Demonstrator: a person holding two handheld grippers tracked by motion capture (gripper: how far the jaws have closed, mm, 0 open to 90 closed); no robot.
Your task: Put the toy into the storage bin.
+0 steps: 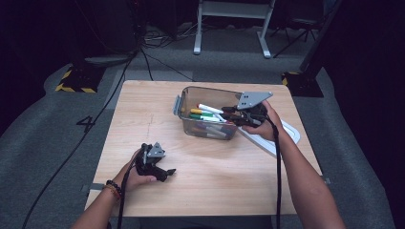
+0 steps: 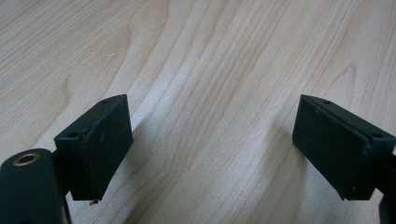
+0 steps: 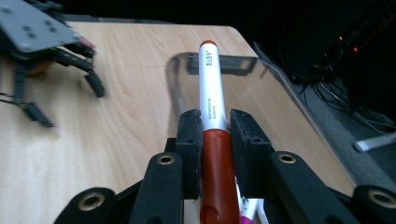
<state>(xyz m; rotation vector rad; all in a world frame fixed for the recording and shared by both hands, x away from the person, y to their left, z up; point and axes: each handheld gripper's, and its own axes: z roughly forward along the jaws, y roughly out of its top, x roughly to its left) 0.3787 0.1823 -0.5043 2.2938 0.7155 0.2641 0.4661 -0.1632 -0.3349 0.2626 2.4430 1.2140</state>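
The right gripper point(image 3: 215, 140) has its jaws closed tight on a red marker point(image 3: 212, 121), with the pads pressing at the joint between the red cap and the white barrel. In the high view this gripper point(image 1: 239, 116) is at about 2 o'clock on the table point(image 1: 143, 119), over the right end of the clear bin point(image 1: 188, 107), which holds several other markers point(image 1: 206, 113). The left gripper point(image 1: 160, 172) rests at about 8 o'clock, apart from the bin, and in its own view the jaws stand wide open with only bare wood between them.

I judge the main risk is the grip itself. The marker is round and smooth and sticks far forward, so it can swing or slide between the pads if the hand tilts fast. The long tip can also hit the far wall of the bin and be pushed out of the jaws. The light bin may shift, because nothing holds it.
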